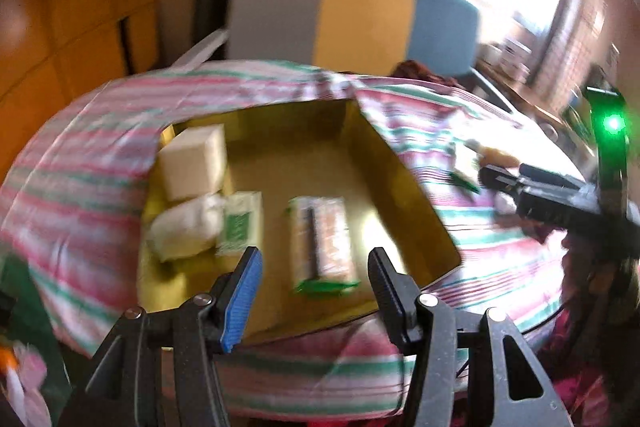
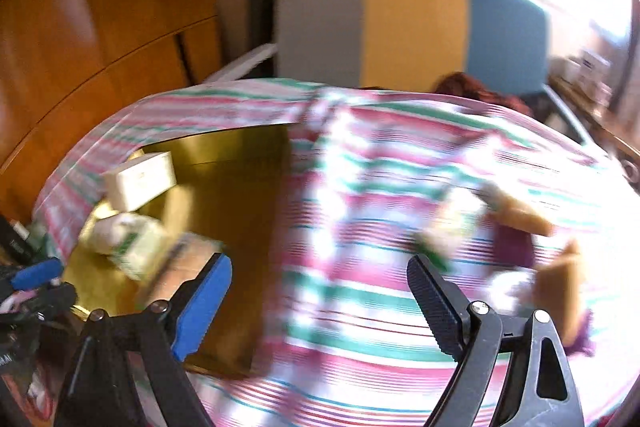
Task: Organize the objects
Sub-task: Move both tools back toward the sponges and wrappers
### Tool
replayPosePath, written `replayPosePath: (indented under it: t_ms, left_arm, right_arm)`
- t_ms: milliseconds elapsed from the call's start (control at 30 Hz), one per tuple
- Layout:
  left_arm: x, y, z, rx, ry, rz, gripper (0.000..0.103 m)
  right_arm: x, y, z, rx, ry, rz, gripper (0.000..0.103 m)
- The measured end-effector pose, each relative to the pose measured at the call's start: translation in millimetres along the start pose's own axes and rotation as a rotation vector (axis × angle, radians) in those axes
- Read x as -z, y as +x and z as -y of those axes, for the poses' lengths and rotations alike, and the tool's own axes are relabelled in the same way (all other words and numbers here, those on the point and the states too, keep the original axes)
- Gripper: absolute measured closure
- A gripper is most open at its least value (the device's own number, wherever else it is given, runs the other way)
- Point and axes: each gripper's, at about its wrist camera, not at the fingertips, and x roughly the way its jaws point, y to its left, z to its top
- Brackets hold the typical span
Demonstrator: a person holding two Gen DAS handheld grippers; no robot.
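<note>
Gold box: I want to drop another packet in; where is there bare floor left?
The gold box is crowded along its left side by the white carton and soft packs. Bare floor lies right of the long packet and along the far wall.

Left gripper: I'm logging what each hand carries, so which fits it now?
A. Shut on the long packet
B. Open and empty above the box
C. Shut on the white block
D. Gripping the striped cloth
B: the left gripper has nothing between its jaws; the long packet lies loose in the box.
</note>
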Motion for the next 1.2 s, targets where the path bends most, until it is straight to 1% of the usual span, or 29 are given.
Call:
replayPosePath:
  t_ms: [167, 233, 267, 300, 433, 533, 600, 667, 733, 800, 867, 900, 933, 967, 1000, 1033, 1067, 1133, 1200]
  left_arm:
    - [-14.8, 10.9, 50.4, 0.075, 0.125, 0.002, 0.047]
    - [-19.7, 17.5, 70.8, 0.104, 0.166, -0.004, 0.047]
    - [-21.6, 23.3, 82.3, 0.117, 0.186, -0.014, 0.047]
    - [-23.0, 27.8, 89.0, 0.126, 0.195, -0.024, 0.047]
    - [-30.4, 48.4, 120.5, 0.18, 0.233, -0.083, 0.047]
    - [-39.2, 57.1, 145.3, 0.241, 0.262, -0.101, 0.047]
    - [-44.7, 62.3, 164.3, 0.298, 0.291, -0.106, 0.047]
    - [-49.9, 72.3, 187.0, 0.366, 0.319, -0.122, 0.047]
    - [-55.6, 84.5, 207.4, 0.404, 0.326, -0.155, 0.048]
    - [-61.5, 97.1, 228.5, 0.459, 0.327, -0.182, 0.048]
    - [-66.4, 110.9, 249.5, 0.496, 0.321, -0.211, 0.048]
    - [-68.7, 116.2, 258.9, 0.512, 0.32, -0.212, 0.048]
    - [-70.4, 123.1, 269.8, 0.514, 0.331, -0.212, 0.047]
    - [-70.4, 128.4, 276.7, 0.504, 0.344, -0.222, 0.045]
    - [-70.5, 135.5, 285.7, 0.496, 0.357, -0.233, 0.038]
    - [-71.0, 141.8, 293.4, 0.504, 0.366, -0.237, 0.033]
    - [-70.8, 150.0, 301.7, 0.507, 0.384, -0.25, 0.021]
    - [-70.3, 162.3, 311.4, 0.473, 0.397, -0.267, 0.019]
    - [-69.2, 171.5, 320.2, 0.444, 0.415, -0.256, 0.019]
  right_arm:
    - [5.1, -31.8, 97.9, 0.146, 0.116, 0.023, 0.012]
    - [8.8, -43.2, 137.6, 0.199, 0.185, 0.037, 0.011]
    - [12.4, -49.2, 161.6, 0.225, 0.24, 0.045, 0.011]
    - [15.4, -52.9, 177.1, 0.246, 0.278, 0.051, 0.01]
    - [33.2, -63.0, 233.4, 0.31, 0.43, 0.082, 0.01]
    - [50.5, -67.6, 265.0, 0.32, 0.581, 0.108, 0.01]
    - [58.1, -71.3, 277.7, 0.326, 0.665, 0.121, 0.01]
    - [62.5, -77.2, 288.1, 0.305, 0.726, 0.156, 0.01]
    - [66.5, -84.9, 293.3, 0.302, 0.763, 0.188, 0.01]
    - [69.4, -90.0, 296.3, 0.28, 0.795, 0.214, 0.008]
    - [72.1, -88.4, 299.2, 0.259, 0.819, 0.215, 0.007]
    - [72.0, -87.5, 300.3, 0.244, 0.827, 0.212, 0.007]
    - [71.9, -87.3, 301.2, 0.235, 0.832, 0.212, 0.007]
    - [72.0, -87.7, 302.0, 0.226, 0.836, 0.214, 0.007]
    - [72.4, -88.0, 302.3, 0.215, 0.839, 0.218, 0.007]
    - [73.4, -87.0, 302.0, 0.205, 0.841, 0.218, 0.007]
    - [72.7, -85.6, 302.5, 0.194, 0.844, 0.216, 0.007]
    - [74.3, -84.2, 304.9, 0.175, 0.856, 0.217, 0.007]
    - [75.0, -83.3, 306.7, 0.16, 0.866, 0.217, 0.007]
